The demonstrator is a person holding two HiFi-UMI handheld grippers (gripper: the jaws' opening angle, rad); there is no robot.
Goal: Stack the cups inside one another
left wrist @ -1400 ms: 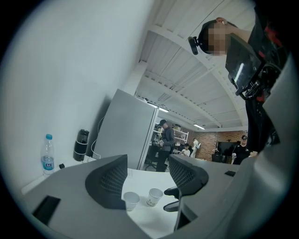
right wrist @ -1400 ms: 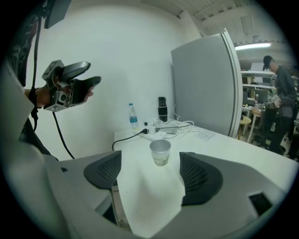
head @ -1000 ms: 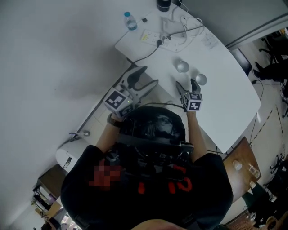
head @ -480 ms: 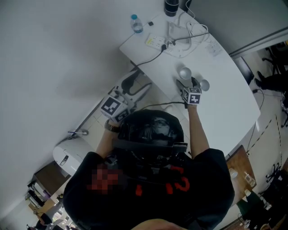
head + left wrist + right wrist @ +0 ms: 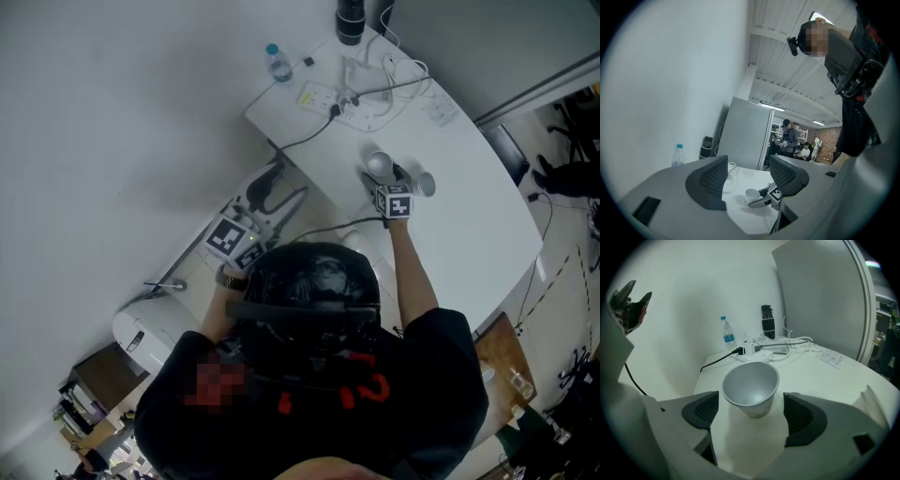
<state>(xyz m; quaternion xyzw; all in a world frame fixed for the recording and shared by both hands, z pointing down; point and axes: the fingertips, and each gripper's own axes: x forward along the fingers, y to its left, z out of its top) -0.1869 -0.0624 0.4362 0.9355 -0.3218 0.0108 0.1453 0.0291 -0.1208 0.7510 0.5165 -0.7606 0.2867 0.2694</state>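
**Right gripper opens wide around the first cup**

The right gripper [image 5: 751, 405] angles down at the table [image 5: 829, 376]. Its jaws have just been opening and now stand at their widest. An upright paper cup [image 5: 751, 387] stands in the gap between them, mouth up and empty. Both pads are clear of its wall, so nothing is held yet. The wide spread probably serves to pass the cup's broad rim without knocking it over, before closing lower on the body.

In the head view the right gripper [image 5: 384, 176] reaches from the near side, with that cup [image 5: 379, 164] at its tips. The second cup [image 5: 422, 183] sits just to the right, close to the first but apart from it. Whether it stands upright or leans I cannot tell. Having the two so near means a short carry once one is lifted.

The left gripper [image 5: 281, 192] hangs off the table's left edge over the floor, away from both cups. Its view shows the jaws of the left gripper [image 5: 747, 177] partly apart with nothing between them. It is likely waiting to steady the receiving cup.

At the far end lie a water bottle [image 5: 275, 61], a dark flask [image 5: 349, 21] and a tangle of cables [image 5: 370, 84], well clear of the work.

The stacking has not begun; the grasp comes next.
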